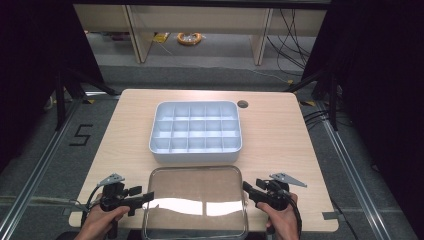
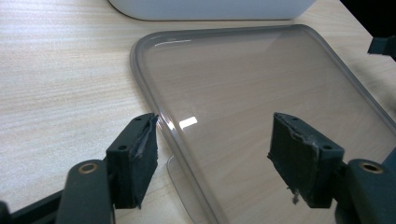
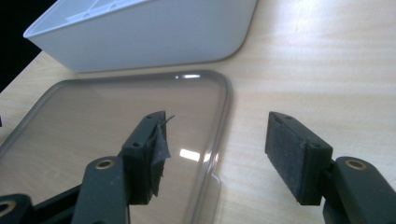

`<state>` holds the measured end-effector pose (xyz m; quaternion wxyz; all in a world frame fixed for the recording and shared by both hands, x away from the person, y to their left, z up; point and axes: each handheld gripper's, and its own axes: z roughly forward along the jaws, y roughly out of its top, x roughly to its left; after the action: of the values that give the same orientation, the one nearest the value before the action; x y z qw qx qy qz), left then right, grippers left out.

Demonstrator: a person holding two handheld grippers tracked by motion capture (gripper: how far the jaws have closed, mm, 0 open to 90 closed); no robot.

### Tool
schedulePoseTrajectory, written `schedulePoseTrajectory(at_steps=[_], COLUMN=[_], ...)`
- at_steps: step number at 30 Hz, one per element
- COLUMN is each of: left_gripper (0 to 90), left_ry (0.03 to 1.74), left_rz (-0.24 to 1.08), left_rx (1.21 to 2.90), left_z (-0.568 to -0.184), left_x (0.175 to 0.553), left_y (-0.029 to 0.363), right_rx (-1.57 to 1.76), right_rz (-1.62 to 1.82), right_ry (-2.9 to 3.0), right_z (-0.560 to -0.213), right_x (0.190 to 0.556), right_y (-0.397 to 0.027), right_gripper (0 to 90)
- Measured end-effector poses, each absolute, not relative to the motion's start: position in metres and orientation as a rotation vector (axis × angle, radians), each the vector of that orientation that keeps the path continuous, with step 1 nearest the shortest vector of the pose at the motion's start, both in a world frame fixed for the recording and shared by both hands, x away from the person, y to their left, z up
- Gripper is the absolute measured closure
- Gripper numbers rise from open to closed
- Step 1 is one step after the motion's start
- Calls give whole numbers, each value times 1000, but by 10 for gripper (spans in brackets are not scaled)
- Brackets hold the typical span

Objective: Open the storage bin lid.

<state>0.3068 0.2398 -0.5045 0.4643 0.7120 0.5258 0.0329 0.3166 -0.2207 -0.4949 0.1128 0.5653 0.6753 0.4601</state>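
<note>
A clear plastic lid [image 1: 195,200] lies flat on the wooden table near its front edge. Just behind it stands a white box [image 1: 195,156] divided into several compartments. My left gripper [image 1: 149,196] is at the lid's left edge. In the left gripper view it [image 2: 215,126] is open, its jaws astride the lid's [image 2: 261,79] left rim and the pads clear of it. At the lid's right edge is my right gripper [image 1: 246,187]. The right gripper view has it [image 3: 217,121] open too, one jaw over the lid [image 3: 116,112] and one over bare table, with the box [image 3: 154,37] beyond.
A round cable hole [image 1: 242,104] sits in the table behind the box's right corner. Bare wood runs along both sides of the box and lid. On the floor beyond lie an orange cable coil [image 1: 189,38] and a taped "5" mark [image 1: 81,135].
</note>
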Motion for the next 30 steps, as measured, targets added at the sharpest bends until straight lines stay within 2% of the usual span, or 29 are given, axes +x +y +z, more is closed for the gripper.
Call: schedulePoseTrajectory(at_steps=[14, 16, 20, 30], left_gripper=[224, 211, 205, 204], left_ry=[1207, 1197, 1182, 1151], left_rz=[105, 113, 163, 172], left_rx=[1740, 1741, 1763, 1777], left_z=[-499, -498, -495, -495], left_x=[307, 306, 304, 295], left_y=[239, 240, 240, 237], right_rx=[1686, 1605, 1608, 1519], right_rz=[1344, 1344, 1333, 1270], right_ry=[1957, 1968, 1967, 2011], right_z=[-485, -487, -484, -480], right_x=[312, 314, 310, 295], right_y=[-222, -226, -224, -230], right_gripper=[305, 296, 287, 272])
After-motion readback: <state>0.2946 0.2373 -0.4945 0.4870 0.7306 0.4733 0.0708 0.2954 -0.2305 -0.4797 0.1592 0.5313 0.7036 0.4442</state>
